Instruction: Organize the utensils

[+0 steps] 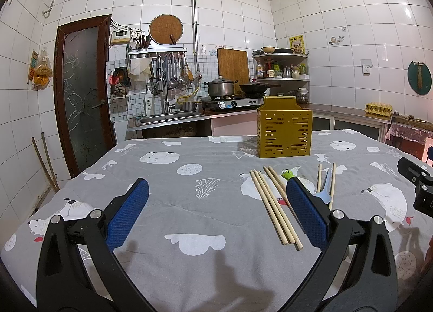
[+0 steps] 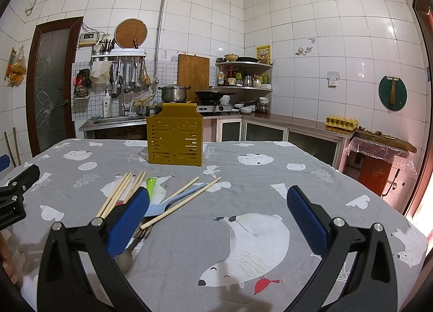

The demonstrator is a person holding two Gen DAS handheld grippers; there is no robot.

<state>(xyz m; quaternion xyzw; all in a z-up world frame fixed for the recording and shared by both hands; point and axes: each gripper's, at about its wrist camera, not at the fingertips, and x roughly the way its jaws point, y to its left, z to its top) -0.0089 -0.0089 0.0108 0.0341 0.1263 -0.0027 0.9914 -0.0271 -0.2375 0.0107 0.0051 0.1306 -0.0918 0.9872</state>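
Note:
A gold perforated utensil holder (image 1: 284,129) stands upright at the table's far side; it also shows in the right wrist view (image 2: 174,137). Several wooden chopsticks (image 1: 273,205) lie on the cloth before it, with a light blue spoon (image 1: 323,194) and a green-topped utensil (image 1: 289,174). In the right wrist view the chopsticks (image 2: 116,194), blue spoon (image 2: 173,199), green-topped utensil (image 2: 151,185), a fork (image 2: 143,232) and a grey spoon (image 2: 125,259) lie by my right gripper's left finger. My left gripper (image 1: 216,212) is open and empty, left of the chopsticks. My right gripper (image 2: 216,217) is open and empty.
The table has a grey cloth with white animal prints (image 2: 243,244). Behind it run a counter with a sink (image 1: 167,118), a stove with a pot (image 1: 219,89) and wok, and an egg carton (image 2: 341,122). A brown door (image 1: 81,95) stands at the left.

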